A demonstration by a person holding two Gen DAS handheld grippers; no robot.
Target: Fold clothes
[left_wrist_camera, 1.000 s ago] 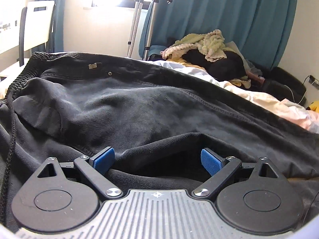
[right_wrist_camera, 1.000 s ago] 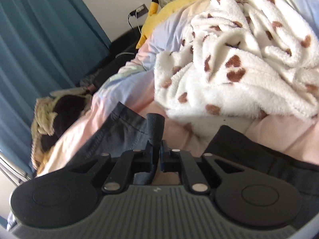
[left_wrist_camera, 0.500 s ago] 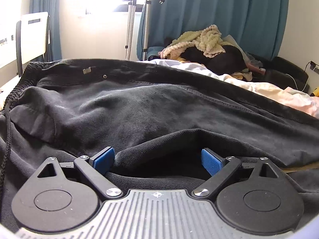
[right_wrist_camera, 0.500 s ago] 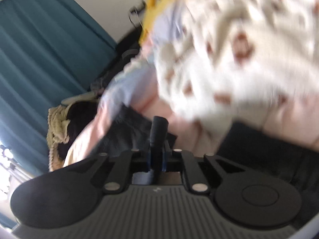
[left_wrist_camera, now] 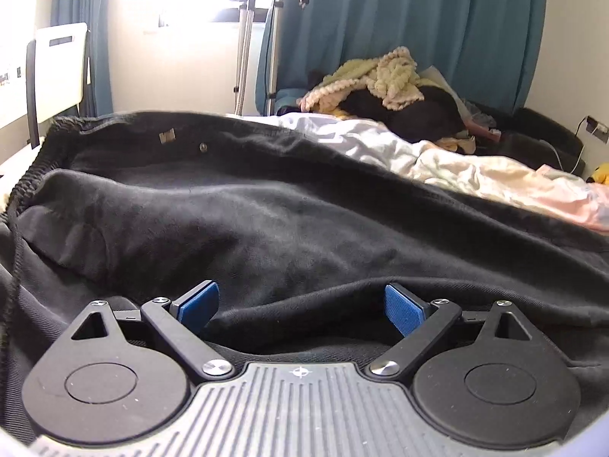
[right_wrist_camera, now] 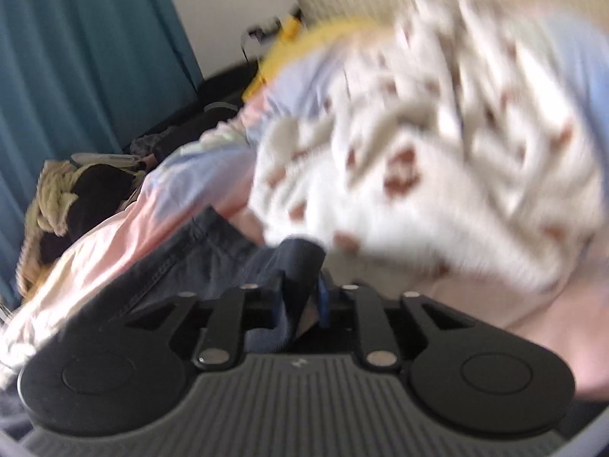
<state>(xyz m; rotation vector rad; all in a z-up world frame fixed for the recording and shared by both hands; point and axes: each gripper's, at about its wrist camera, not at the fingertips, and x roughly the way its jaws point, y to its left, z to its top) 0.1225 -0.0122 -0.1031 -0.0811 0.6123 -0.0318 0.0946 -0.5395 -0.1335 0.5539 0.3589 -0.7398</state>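
Black trousers (left_wrist_camera: pixel 266 209) with a drawstring waistband lie spread over the bed and fill the left wrist view. My left gripper (left_wrist_camera: pixel 300 306) rests low on them, wide open; a ridge of the cloth runs between its blue pads (left_wrist_camera: pixel 198 302) untouched. In the blurred right wrist view, a dark fold of the trousers' leg (right_wrist_camera: pixel 213 251) stands between the jaws of my right gripper (right_wrist_camera: pixel 298 301). These jaws are opening. The right blue pad (right_wrist_camera: pixel 322 301) shows clear of the cloth, so the fold sits loose in the gap.
A white fleece blanket with brown spots (right_wrist_camera: pixel 437 175) is heaped just beyond the right gripper on pastel bedding (left_wrist_camera: pixel 475 171). A pile of clothes (left_wrist_camera: pixel 384 80) lies by the teal curtain (left_wrist_camera: pixel 418 19). A white chair (left_wrist_camera: pixel 57 64) and a metal stand (left_wrist_camera: pixel 243 57) are at the left.
The right jaws, clamped tight on the dark fold before, have parted around it, and that view has rolled and blurred. The left gripper and the trousers under it have stayed put.
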